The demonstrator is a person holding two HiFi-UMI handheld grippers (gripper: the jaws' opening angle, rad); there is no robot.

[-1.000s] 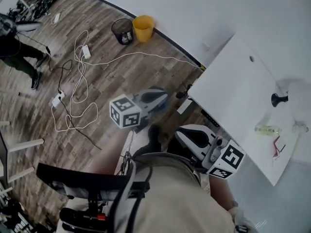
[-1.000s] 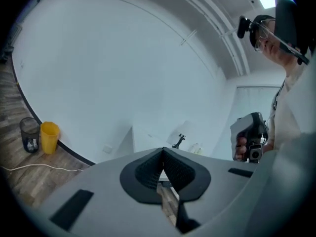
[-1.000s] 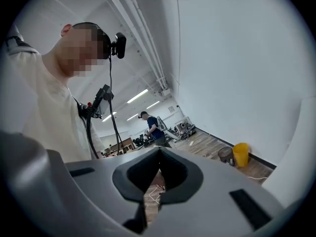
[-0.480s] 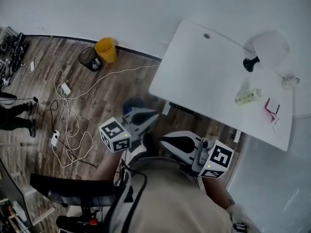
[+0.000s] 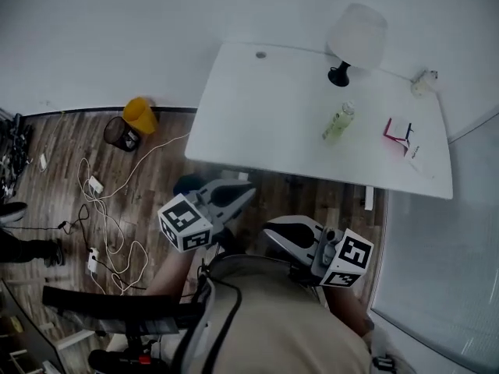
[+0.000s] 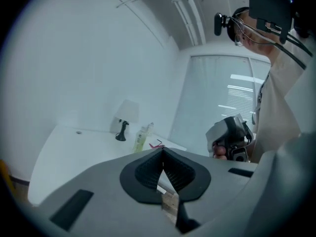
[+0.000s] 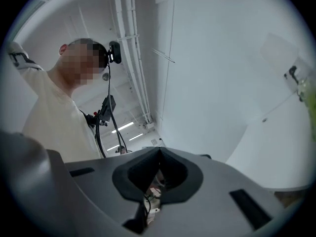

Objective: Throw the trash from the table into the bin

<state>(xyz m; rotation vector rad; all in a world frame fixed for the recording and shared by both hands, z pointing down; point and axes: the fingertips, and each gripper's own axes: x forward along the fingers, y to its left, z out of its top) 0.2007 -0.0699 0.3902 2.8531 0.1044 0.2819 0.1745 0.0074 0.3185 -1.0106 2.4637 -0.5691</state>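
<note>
Left claw [image 6: 163, 152] clenched, nothing between the jaws; right claw [image 7: 159, 152] the same. Both held close to the body, well short of the counter [image 5: 257, 131]. Trash untouched: a pale green bottle [image 5: 337, 121] lying on the right half, near the lamp [image 5: 355, 41], with a red wrapper [image 5: 399, 131] just right of it (plus a small crumpled scrap [image 5: 425, 80] at the far right corner). Yellow bin [image 5: 140, 115] and black mesh bin [image 5: 123, 134] on the floor, left of the counter. Judged the approach step. Next calls for reaching in, opening one claw and closing it on the bottle.
</note>
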